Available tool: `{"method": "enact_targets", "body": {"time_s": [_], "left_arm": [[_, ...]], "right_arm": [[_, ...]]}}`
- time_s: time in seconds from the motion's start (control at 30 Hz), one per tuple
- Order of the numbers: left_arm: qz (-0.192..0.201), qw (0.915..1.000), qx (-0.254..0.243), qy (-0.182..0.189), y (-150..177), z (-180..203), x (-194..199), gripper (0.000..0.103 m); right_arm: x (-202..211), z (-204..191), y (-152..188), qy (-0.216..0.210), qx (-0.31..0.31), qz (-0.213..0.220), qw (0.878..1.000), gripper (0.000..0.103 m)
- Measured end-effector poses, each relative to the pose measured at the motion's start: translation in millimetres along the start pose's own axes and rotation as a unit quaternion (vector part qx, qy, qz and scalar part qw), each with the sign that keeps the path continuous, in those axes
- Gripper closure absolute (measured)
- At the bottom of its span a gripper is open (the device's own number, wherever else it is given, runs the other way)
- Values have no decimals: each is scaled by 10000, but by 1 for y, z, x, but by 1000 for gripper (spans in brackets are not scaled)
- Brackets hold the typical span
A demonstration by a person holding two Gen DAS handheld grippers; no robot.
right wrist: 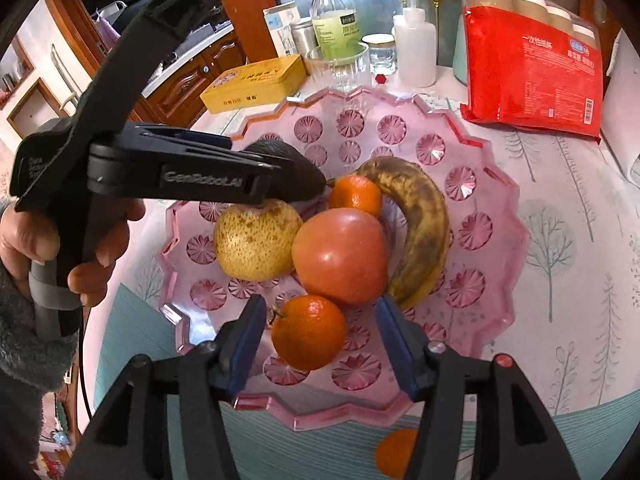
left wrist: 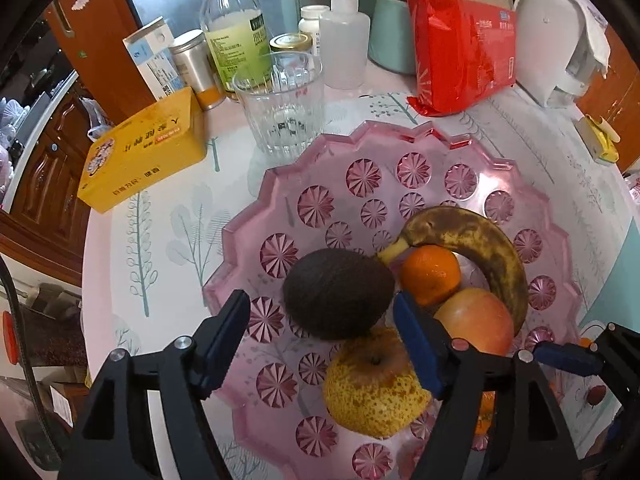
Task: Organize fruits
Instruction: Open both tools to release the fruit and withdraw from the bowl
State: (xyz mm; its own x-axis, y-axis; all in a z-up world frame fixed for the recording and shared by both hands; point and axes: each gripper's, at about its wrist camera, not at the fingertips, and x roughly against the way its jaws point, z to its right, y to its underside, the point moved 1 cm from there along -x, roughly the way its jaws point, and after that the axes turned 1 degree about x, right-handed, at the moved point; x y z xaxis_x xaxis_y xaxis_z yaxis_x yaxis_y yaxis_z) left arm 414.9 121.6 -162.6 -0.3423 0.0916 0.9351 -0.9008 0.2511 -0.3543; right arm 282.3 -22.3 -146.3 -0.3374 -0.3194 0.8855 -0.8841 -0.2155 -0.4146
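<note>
The avocado (left wrist: 338, 294) is sitting in the pink tray (left wrist: 256, 216), leaning on the pear (left wrist: 372, 388), and the left gripper (left wrist: 320, 332) is hanging right over it with both pads clear of the skin, so it's holding nothing. The right gripper (right wrist: 320, 340) is doing the same thing around the mandarin (right wrist: 309, 332) at the near edge of the tray: jaws parted, a gap on each side, no grip.

Handling-wise, I'm guessing the avocado is on the soft side given how dark it is, so squeeze gently across the fat middle, not the ends. The mandarin is looking light and a bit squashy, and it's round, so it'll probably roll if nudged; taking it across its widest part seems safest. The apple (right wrist: 340, 256), the second mandarin (right wrist: 355, 195) and the very brown banana (right wrist: 420, 232) are crowding the middle of the tray. That banana is probably mushy. Another mandarin (right wrist: 396, 456) is lying off the tray on the tablecloth (right wrist: 560, 280).
</note>
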Motion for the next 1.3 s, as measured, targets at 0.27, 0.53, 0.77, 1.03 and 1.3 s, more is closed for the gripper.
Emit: {"method": "enact_targets", "body": {"time_s": [0.27, 0.53, 0.77, 1.03, 1.3], "left_arm": [[111, 9999, 16, -92, 18, 2, 27, 30], [200, 9997, 45, -140, 40, 10, 55, 27], [272, 9993, 69, -234, 59, 15, 83, 18], [307, 9989, 139, -340, 79, 21, 110, 17], [419, 9981, 269, -376, 94, 27, 138, 13]], "right_arm": [[19, 1, 7, 42, 13, 161, 9999, 45], [32, 4, 9, 90, -112, 307, 9994, 45], [46, 5, 11, 141, -163, 403, 9990, 45], [67, 7, 18, 163, -251, 484, 9984, 45], [96, 9, 26, 173, -290, 617, 9975, 45]]}}
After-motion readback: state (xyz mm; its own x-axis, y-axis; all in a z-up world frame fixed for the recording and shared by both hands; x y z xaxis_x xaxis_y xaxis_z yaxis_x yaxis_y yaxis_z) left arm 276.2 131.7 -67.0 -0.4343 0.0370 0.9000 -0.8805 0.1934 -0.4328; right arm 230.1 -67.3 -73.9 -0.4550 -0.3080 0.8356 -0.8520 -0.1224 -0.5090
